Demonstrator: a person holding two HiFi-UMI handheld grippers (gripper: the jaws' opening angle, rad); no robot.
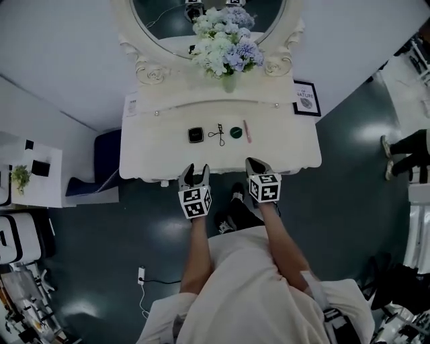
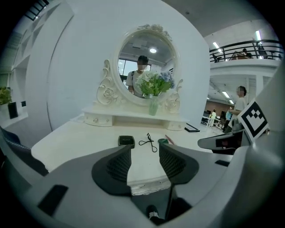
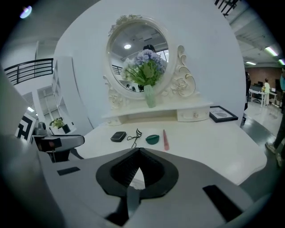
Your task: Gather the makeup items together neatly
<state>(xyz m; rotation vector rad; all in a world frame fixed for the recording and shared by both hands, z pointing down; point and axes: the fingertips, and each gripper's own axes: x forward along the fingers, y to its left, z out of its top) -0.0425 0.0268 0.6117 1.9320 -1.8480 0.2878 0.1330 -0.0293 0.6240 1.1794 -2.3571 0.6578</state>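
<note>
Four makeup items lie in a row mid-table on the white dressing table (image 1: pixel 154 151): a black square compact (image 1: pixel 195 134), an eyelash curler (image 1: pixel 218 134), a green round pot (image 1: pixel 236 132) and a pink stick (image 1: pixel 246 130). My left gripper (image 1: pixel 195 169) hovers at the table's front edge, short of the compact (image 2: pixel 126 141), open with nothing between its pads. My right gripper (image 1: pixel 254 163) hangs beside it at the front edge, shut and empty, its tips meeting. The right gripper view shows the green pot (image 3: pixel 152 139) and the pink stick (image 3: pixel 165 139) ahead.
A vase of flowers (image 1: pixel 227 47) stands before the oval mirror (image 1: pixel 168 17) on the raised back shelf. A framed picture (image 1: pixel 306 97) lies at the back right, a white card (image 1: pixel 131 105) at the back left. A blue chair (image 1: pixel 104 158) stands left of the table.
</note>
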